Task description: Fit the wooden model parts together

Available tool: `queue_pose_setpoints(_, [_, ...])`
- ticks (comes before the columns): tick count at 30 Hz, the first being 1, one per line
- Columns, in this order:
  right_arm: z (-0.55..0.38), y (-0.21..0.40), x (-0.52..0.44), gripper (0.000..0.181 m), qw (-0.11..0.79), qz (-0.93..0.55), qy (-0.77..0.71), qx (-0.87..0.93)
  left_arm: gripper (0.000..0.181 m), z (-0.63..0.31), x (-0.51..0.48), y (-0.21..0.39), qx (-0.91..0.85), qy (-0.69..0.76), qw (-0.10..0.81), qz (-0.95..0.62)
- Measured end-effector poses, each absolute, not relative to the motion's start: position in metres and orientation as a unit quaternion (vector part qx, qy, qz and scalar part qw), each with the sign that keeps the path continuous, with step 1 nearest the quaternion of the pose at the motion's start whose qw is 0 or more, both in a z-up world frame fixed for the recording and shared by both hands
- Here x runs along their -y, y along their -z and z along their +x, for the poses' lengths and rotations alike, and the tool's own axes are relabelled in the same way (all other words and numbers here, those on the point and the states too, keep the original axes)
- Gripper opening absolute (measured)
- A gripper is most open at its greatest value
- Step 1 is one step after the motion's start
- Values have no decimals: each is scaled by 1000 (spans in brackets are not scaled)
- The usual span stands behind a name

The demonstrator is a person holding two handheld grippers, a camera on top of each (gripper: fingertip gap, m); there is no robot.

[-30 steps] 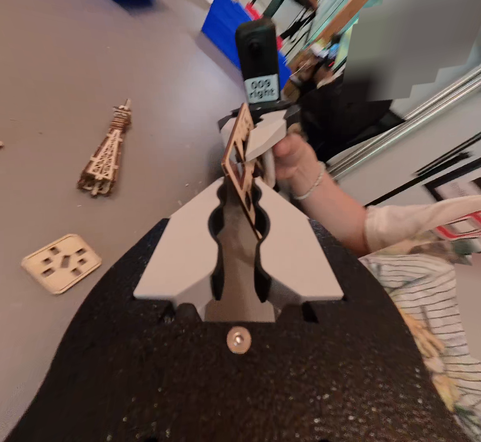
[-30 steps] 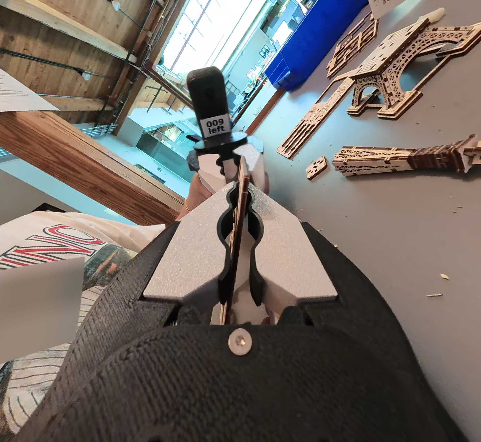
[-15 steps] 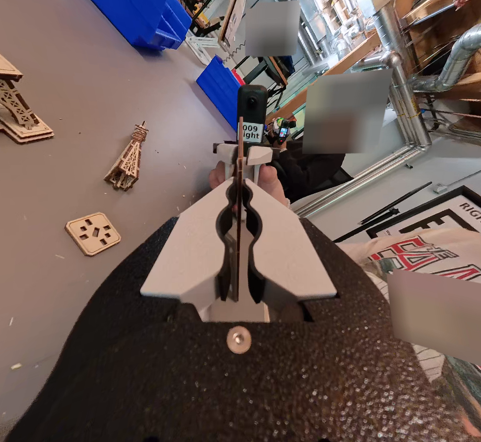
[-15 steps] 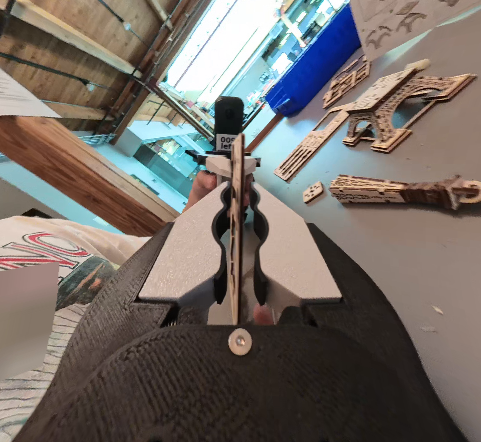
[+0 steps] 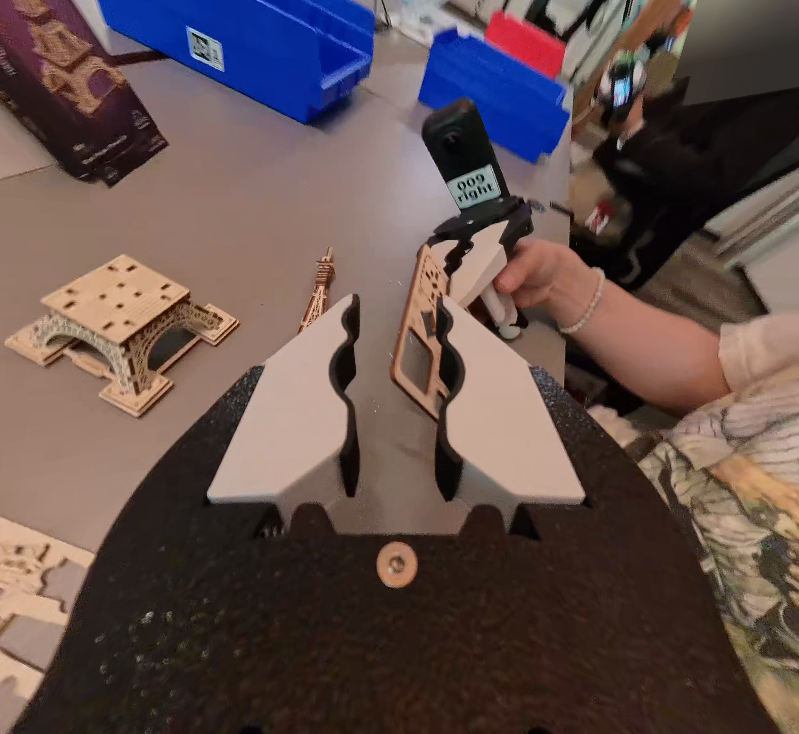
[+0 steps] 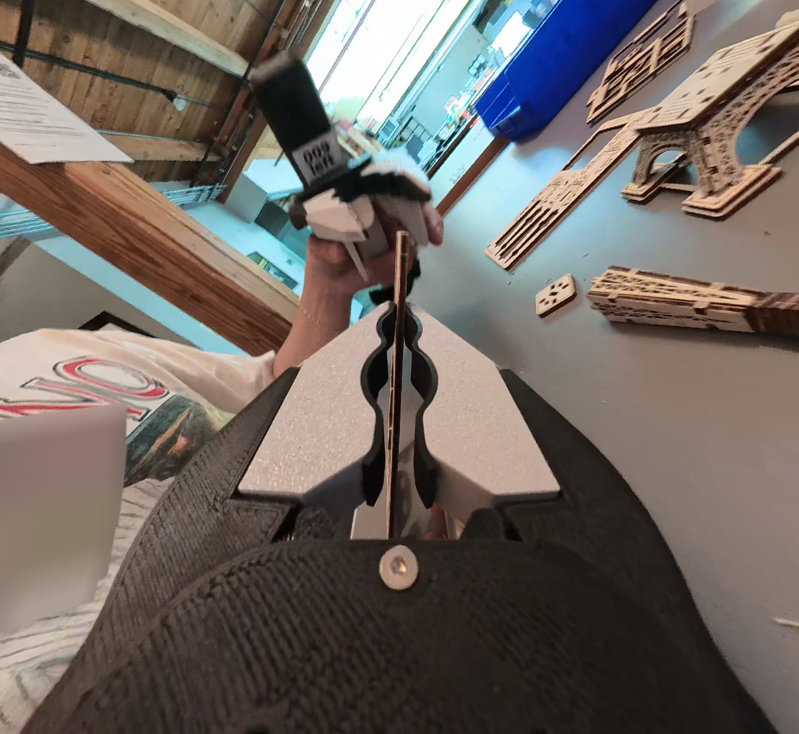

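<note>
While the tower model stands unfinished, the pieces lie as follows.

Item: wooden plate [image 6: 397,384], flat, pierced with cut-outs. Held edge-on in the right gripper [image 6: 398,315], whose jaws are clamped on it; held up off the table. From the left wrist view its broad face [image 5: 418,337] shows, just beside the inner edge of one finger of the left gripper.

Item: left gripper [image 5: 397,311]. Jaws spread wide, gripping nothing; whether the plate touches its finger cannot be told.

Item: arched tower base [image 5: 116,324], assembled, standing on the grey table [image 5: 242,203] on its four feet, with a slotted deck on top. Counted as done.

Item: middle tower section [image 6: 691,302], assembled lattice, lying on its side, not joined to the base.

Item: spire tip [image 5: 320,289], assembled, lying loose, partly hidden behind the left finger.

Item: small square plate [image 6: 557,294], slotted, loose on the table near the middle section.

Item: flat lattice panels [image 6: 544,211], lying beyond the base, use undetermined.

Item: blue bins [image 5: 225,17] and a dark product box [image 5: 73,77] at the table's far side.

Status, as judged: three sub-assemblies are built but none is stacked. Remaining work appears to be seating the held plate, placing the small square plate, then joining base, middle section and spire. Roughly midway.
</note>
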State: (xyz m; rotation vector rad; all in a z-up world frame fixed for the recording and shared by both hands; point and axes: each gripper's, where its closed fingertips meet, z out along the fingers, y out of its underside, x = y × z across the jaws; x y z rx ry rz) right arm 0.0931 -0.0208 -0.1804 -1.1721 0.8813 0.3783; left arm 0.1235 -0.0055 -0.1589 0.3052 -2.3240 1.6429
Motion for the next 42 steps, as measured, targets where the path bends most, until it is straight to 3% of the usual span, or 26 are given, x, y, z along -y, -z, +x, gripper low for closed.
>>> queue_pose_setpoints(2, [85, 179, 14, 0, 724, -546, -190, -377, 32, 113, 15, 165, 838, -517, 163, 68])
queue_pose_setpoints(5, [85, 180, 13, 1, 720, -551, -190, -378, 7, 92, 26, 177, 857, -446, 255, 43])
queue_pose_setpoints(16, [95, 175, 25, 7, 742, -514, -163, -398, 1, 108, 31, 168, 749, -526, 377, 137])
queue_pose_setpoints(24, [95, 181, 20, 0, 727, -528, -169, -404, 4, 113, 31, 166, 764, -561, 297, 114])
queue_pose_setpoints(28, [100, 187, 22, 0, 715, -530, -161, -426, 10, 136, 26, 162, 811, -570, 101, 78])
queue_pose_setpoints(30, [103, 191, 22, 0, 707, -531, -156, -441, 0, 138, 22, 147, 816, -578, 4, 33])
queue_pose_setpoints(35, [112, 204, 22, 1, 679, -540, -138, -478, 0, 124, 25, 166, 877, -470, -87, -45])
queue_pose_setpoints(39, [111, 211, 17, 1, 659, -555, -152, -484, 18, 133, 32, 188, 900, -407, -144, -57])
queue_pose_setpoints(42, [102, 211, 8, 1, 652, -576, -178, -461, 32, 139, 33, 192, 909, -395, -127, -25])
